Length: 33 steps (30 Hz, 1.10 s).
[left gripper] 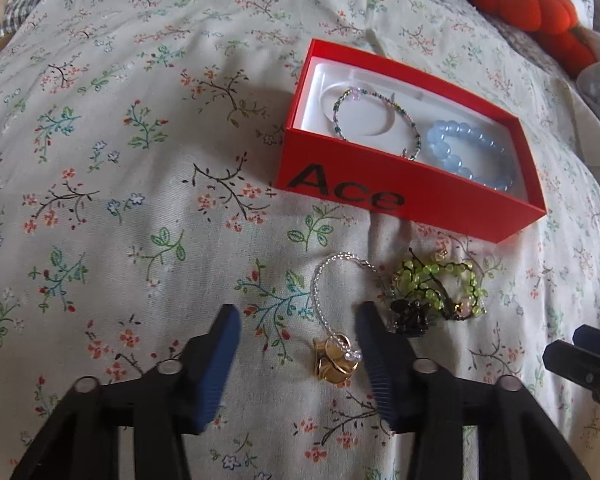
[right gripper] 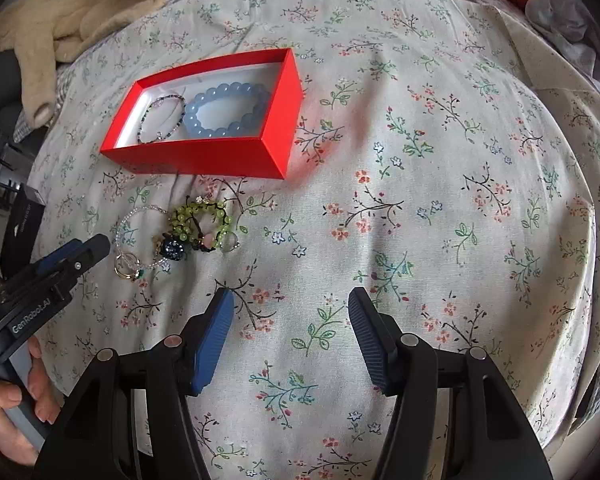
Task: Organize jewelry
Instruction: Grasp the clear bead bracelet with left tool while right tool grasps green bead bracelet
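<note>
We hold the left gripper (left gripper: 298,316) low over the floral bedspread (left gripper: 140,160), its two blue-padded fingers (left gripper: 224,344) spread apart with nothing between the pads. The gold ring (left gripper: 334,360) lies on the cloth inside the gap between the fingers, nearer the right-hand finger, and it rests against the lower end of the clear beaded bracelet (left gripper: 320,284). That bracelet curves up and away from the fingertips. Just beyond the right-hand fingertip sits a tangle: the green beaded bracelet (left gripper: 444,280) with a dark beaded piece (left gripper: 410,316) at its near edge (we cannot tell whether these two are joined).

The red box (left gripper: 404,196), marked "Ace" on its near wall, stands open farther off, past the loose pile. Its white interior holds a thin multicolored bracelet (left gripper: 376,120) on the left and a pale blue bead bracelet (left gripper: 464,152) on the right; the two touch.

We hold the right gripper (right gripper: 291,312) apart from the jewelry, over bare floral cloth, fingers likewise spread and unloaded. In its view the loose pile lies ahead to the left, well outside the fingers. A red plush item (left gripper: 540,12) lies at the far edge of the bed.
</note>
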{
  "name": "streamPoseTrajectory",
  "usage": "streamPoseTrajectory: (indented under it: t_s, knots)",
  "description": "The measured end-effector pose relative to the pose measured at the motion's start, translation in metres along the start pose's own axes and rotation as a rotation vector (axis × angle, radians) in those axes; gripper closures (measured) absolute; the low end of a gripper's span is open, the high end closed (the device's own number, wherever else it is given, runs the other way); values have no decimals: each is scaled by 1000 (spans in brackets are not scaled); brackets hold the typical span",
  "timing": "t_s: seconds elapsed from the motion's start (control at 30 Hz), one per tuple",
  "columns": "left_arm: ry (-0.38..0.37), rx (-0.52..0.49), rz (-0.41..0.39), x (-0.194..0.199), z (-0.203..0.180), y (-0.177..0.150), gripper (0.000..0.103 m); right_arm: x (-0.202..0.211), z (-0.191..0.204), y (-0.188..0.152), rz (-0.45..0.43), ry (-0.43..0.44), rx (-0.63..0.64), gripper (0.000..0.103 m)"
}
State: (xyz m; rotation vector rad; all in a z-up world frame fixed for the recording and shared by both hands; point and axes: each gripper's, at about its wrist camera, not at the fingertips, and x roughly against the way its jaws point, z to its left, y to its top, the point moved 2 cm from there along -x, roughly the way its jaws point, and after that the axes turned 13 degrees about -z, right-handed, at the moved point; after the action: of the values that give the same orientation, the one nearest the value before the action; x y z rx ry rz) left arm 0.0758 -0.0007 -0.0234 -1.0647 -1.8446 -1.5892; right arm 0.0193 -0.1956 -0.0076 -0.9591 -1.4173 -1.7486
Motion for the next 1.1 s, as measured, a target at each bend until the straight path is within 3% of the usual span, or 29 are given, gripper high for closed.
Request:
streamPoseTrajectory:
  t_s: [0.17, 0.23, 0.3, 0.77, 1.0, 1.1]
  knots:
    - [-8, 1, 16, -13, -6, -1, 78, -4, 3, 5, 4, 6, -8, 40]
    - [-7, -6, 20, -17, -9, -1, 92, -5, 2, 8, 3, 9, -16, 40]
    - [-4, -8, 20, -19, -12, 0, 100, -6, 2, 10, 3, 12, -23, 40]
    - [-90, -27, -80, 28, -23, 18, 103, -20, -1, 17, 28, 26, -81, 40]
    - [-111, -42, -100, 44, -21, 21, 103, -24, 14, 26, -6, 45, -61, 41]
    - [-102, -40, -100, 47, -15, 20, 103, -24, 21, 31, -29, 56, -47, 52]
